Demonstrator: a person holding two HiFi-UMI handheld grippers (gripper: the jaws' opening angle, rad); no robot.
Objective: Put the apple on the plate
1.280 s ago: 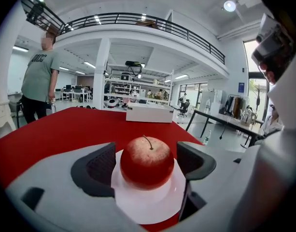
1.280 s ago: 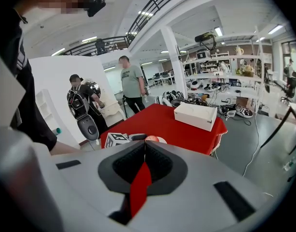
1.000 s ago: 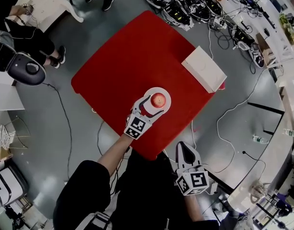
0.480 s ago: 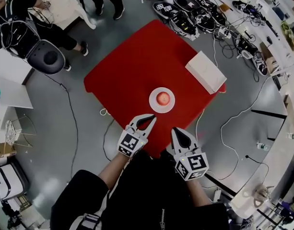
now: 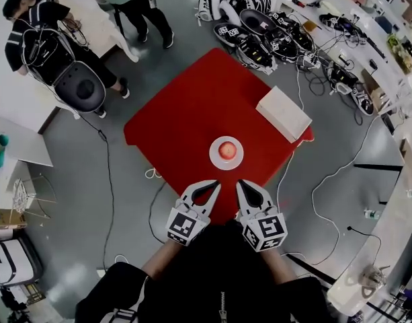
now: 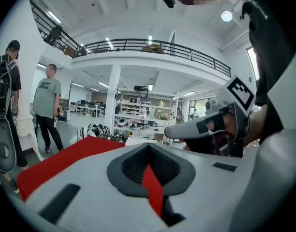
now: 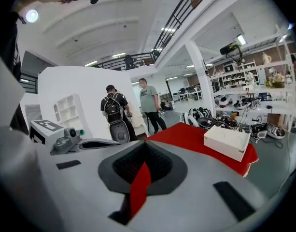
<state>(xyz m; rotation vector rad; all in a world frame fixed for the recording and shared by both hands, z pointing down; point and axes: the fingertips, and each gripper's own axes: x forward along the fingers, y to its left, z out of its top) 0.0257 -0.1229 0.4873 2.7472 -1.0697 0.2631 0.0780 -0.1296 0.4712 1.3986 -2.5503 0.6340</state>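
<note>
1. Head view: apple (image 5: 227, 149) sits in the middle of the white plate (image 5: 216, 159), plate on the red table (image 5: 182, 116) toward its near corner. White box (image 5: 283, 113) is further back on the right, apart from the plate. Left gripper (image 5: 210, 186) and right gripper (image 5: 243, 186) hang side by side at the table's near corner, both short of the plate and touching neither plate nor apple
2. Left gripper view: jaws are together, w/ only a thin sliver of red cloth showing through the slit and nothing held. It looks out level over the table edge, w/ the right gripper just beside it. Apple and plate aren't in this view
3. Right gripper view: same here, jaws closed w/ a thin red slit and nothing between them. White box (image 7: 226, 142) and the table's far part are visible ahead. Two people stand by a chair in the bkgd, well clear of the table
4. My read: the placing step looks done, since the apple is on the plate and both tools are free. Next move calls for little, imo: keep both grippers off the plate so it isn't nudged, no re-grip needed
</note>
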